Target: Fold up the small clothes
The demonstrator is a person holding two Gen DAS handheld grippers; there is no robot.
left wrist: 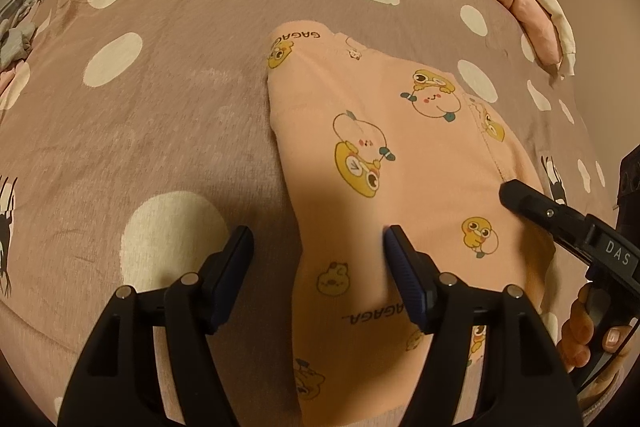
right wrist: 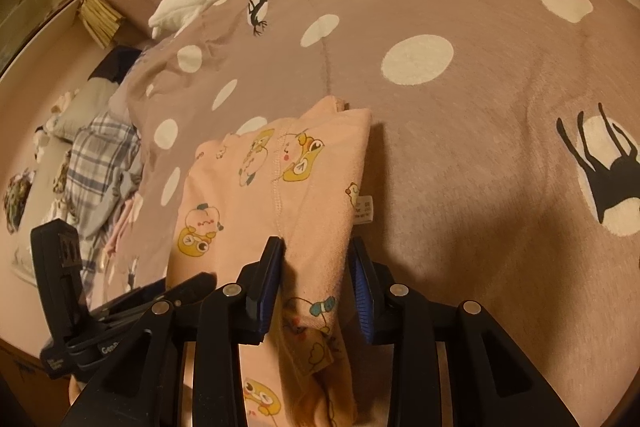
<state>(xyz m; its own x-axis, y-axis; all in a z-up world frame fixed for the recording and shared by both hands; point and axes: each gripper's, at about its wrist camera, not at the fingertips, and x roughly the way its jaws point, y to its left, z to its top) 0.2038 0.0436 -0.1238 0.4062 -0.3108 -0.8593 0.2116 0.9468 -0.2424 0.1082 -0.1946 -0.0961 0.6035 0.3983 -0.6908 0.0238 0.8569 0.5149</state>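
The peach printed garment (left wrist: pixel 384 163) lay on your spotted bedcover (left wrist: pixel 168 99), already doubled lengthwise into a narrow strip. Your left gripper (left wrist: pixel 318 251) stood wide open over its left edge; your right gripper (right wrist: pixel 316 259) straddled the right edge, jaws parted, nothing clamped. A crosswise fold apparently remained.

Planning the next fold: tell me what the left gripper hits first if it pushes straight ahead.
Probably the pink printed garment: its folded left edge lies between the open fingers of the left gripper, on the spotted blanket. Depth is unclear.
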